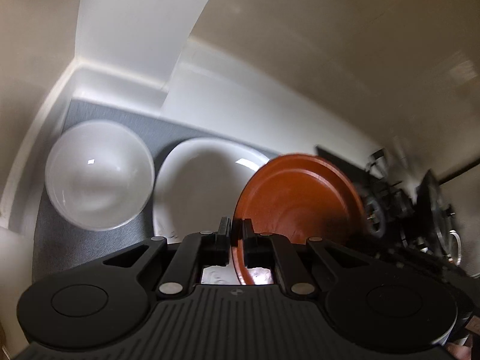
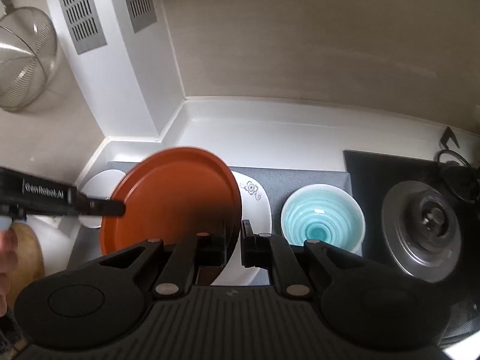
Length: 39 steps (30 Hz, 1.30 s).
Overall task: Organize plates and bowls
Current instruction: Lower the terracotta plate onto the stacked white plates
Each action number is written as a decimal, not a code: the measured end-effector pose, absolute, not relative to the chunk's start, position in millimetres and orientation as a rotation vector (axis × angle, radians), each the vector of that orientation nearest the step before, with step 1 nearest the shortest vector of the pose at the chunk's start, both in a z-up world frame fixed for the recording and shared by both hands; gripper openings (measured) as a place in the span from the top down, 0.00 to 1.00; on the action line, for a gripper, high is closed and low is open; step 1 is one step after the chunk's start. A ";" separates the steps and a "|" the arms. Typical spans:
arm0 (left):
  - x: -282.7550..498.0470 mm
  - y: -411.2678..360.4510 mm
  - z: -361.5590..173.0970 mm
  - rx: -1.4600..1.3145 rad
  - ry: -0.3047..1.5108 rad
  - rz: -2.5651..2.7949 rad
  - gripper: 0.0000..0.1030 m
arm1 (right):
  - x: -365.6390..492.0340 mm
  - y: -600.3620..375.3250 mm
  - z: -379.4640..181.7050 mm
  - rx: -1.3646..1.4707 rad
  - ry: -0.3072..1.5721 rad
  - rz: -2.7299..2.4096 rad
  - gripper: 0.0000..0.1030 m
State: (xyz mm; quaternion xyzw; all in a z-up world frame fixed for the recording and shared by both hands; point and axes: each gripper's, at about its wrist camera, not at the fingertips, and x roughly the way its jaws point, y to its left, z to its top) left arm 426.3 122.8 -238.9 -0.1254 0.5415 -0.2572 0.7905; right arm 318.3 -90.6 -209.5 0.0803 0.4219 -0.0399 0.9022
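The counter point(image 2: 300, 126) carried a grey mat point(image 2: 300, 180) with a flowered white plate point(image 2: 255, 207), a teal bowl point(image 2: 322, 220) and a clear bowl point(image 1: 99, 177). Above the white plate, tilted, hung the orange plate point(image 2: 174, 198), its opposite rims pinched by the closed left claw point(image 1: 237, 229) and right claw point(image 2: 234, 231). This looked like a mid-carry; next, lower it level and release.

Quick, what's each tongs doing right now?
Left tongs: shut on the orange plate rim.
Right tongs: shut on the same plate's opposite rim.

Brown plate point(image 2: 174, 198) tilted, above white plate point(image 2: 258, 207)
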 end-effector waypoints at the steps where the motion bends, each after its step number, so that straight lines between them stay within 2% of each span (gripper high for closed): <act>1: 430.9 121.1 -246.8 -0.263 1.184 -0.541 0.93 | 324.7 -91.2 -217.2 0.162 0.881 -0.079 0.91; 9: 468.4 98.6 -297.9 -0.210 1.290 -0.444 0.93 | 371.0 -101.3 -272.9 0.172 0.937 -0.070 0.91; 12: 476.6 93.0 -304.2 -0.179 1.290 -0.420 0.93 | 380.5 -105.9 -287.5 0.182 0.940 -0.060 0.91; 15: 476.4 87.4 -307.3 -0.139 1.274 -0.403 0.93 | 386.8 -121.7 -301.6 0.322 0.970 -0.076 0.91; 18: 478.2 83.1 -310.3 -0.120 1.269 -0.392 0.93 | 388.4 -121.9 -310.4 0.311 0.985 -0.073 0.91; 27: 483.2 78.5 -318.4 -0.123 1.249 -0.368 0.93 | 392.7 -110.3 -320.6 0.155 0.981 -0.058 0.93; 32: 482.5 88.7 -313.4 -0.175 1.257 -0.375 0.93 | 388.9 -114.9 -311.3 0.167 0.965 -0.087 0.89; 36: 474.0 89.2 -300.2 -0.139 1.187 -0.402 0.93 | 383.0 -117.5 -310.1 0.171 0.962 -0.040 0.91; 39: 475.2 81.5 -308.0 -0.129 1.212 -0.429 0.93 | 382.5 -118.3 -313.9 0.187 0.960 -0.033 0.91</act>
